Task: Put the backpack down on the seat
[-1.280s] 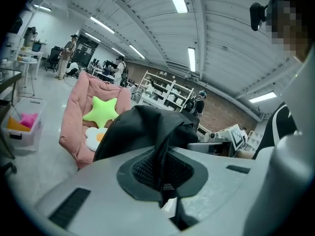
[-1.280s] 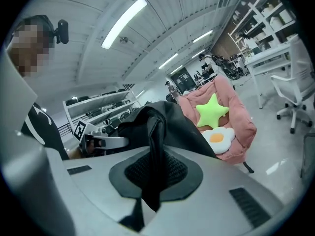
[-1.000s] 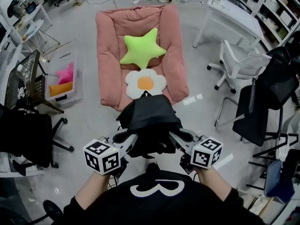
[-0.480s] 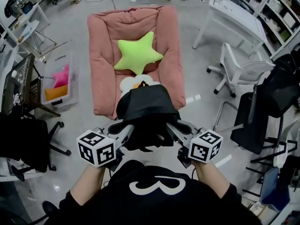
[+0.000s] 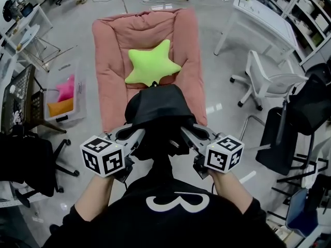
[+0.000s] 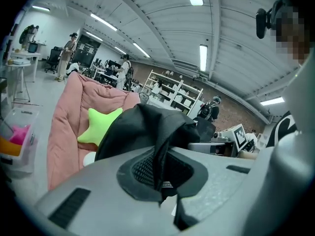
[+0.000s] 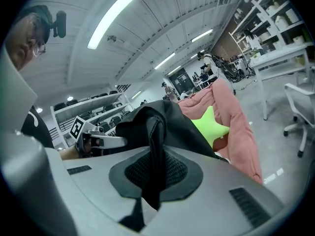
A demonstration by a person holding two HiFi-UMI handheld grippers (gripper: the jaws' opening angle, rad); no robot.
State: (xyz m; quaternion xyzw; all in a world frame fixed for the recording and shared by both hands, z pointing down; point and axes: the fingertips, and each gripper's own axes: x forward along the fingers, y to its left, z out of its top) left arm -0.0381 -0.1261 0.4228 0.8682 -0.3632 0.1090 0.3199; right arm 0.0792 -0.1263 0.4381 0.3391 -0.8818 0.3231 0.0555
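Note:
A black backpack [image 5: 158,110] hangs in the air between my two grippers, over the near end of the pink cushioned seat [image 5: 111,61]. My left gripper [image 5: 138,136] is shut on a black strap of the backpack [image 6: 160,146]. My right gripper [image 5: 185,134] is shut on another strap of the backpack [image 7: 152,156]. A green star pillow [image 5: 149,62] lies in the middle of the seat [image 6: 66,127] and shows in both gripper views [image 7: 210,124]. The backpack hides the seat's near end.
A white office chair [image 5: 269,74] and a white table [image 5: 258,19] stand right of the seat. Black chairs [image 5: 297,112] crowd the far right. A clear bin [image 5: 64,94] with pink and orange things sits left of the seat, beside a black chair [image 5: 26,154].
Both grippers and the backpack have moved forward toward the seat. The backpack now covers the white flower pillow that showed earlier at the seat's near end.

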